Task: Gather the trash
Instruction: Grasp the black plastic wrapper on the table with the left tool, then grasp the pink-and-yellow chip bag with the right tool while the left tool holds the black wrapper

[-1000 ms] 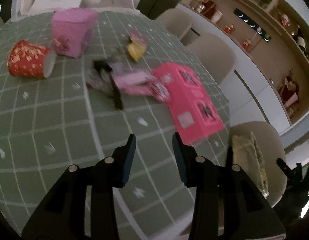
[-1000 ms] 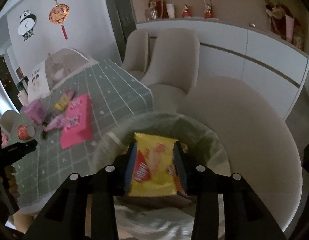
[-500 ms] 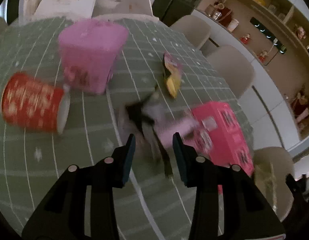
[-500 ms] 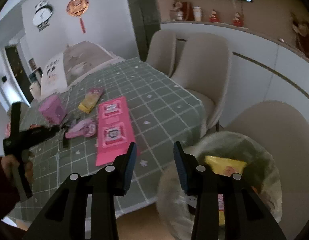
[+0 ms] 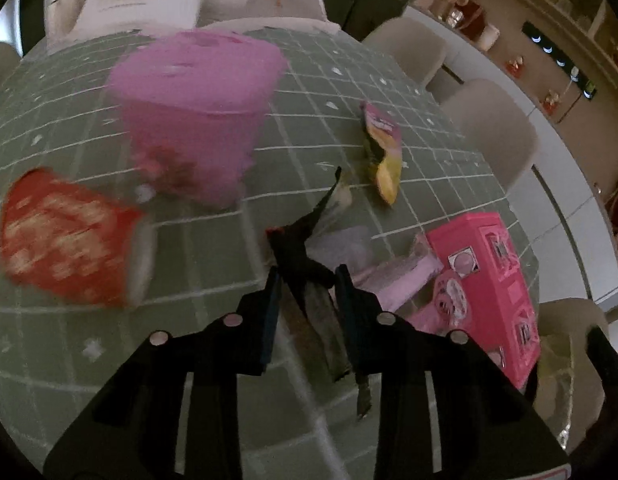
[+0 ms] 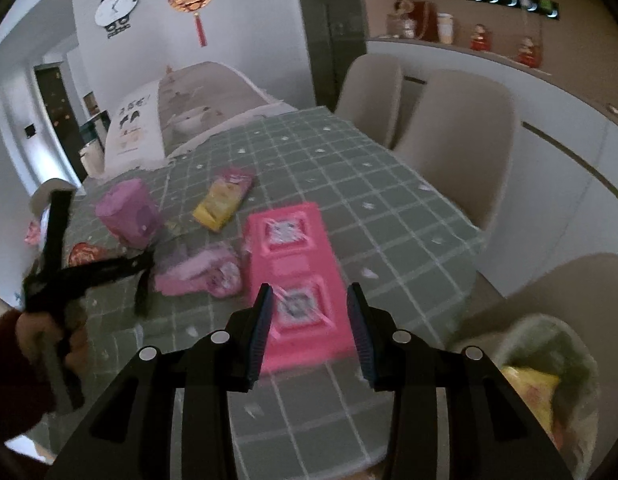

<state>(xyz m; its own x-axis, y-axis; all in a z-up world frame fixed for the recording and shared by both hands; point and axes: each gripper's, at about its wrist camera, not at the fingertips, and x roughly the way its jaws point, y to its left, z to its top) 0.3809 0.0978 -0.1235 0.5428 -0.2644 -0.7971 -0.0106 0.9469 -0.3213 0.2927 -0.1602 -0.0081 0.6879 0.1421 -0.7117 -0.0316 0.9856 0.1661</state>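
Observation:
A crumpled dark wrapper (image 5: 301, 256) lies on the green checked tablecloth (image 5: 189, 360). My left gripper (image 5: 307, 304) points down over it with its jaws closing, the wrapper's end between them, and no firm pinch shows. My right gripper (image 6: 309, 320) is open and empty, hovering over the near end of a flat pink box (image 6: 297, 264). A clear trash bag (image 6: 549, 380) with a yellow snack packet inside sits on the chair at lower right.
More litter is spread on the table: a pink tub (image 5: 197, 120), a red paper cup (image 5: 65, 240) on its side, a yellow-and-pink packet (image 5: 383, 152) and a pale pink packet (image 6: 201, 272). Beige chairs (image 6: 461, 152) line the right side. A hand (image 6: 33, 328) holds the left gripper.
My left gripper moved forward over the table to the dark wrapper and its jaws narrowed. My right gripper left the yellow packet in the bag and swung over the pink box.

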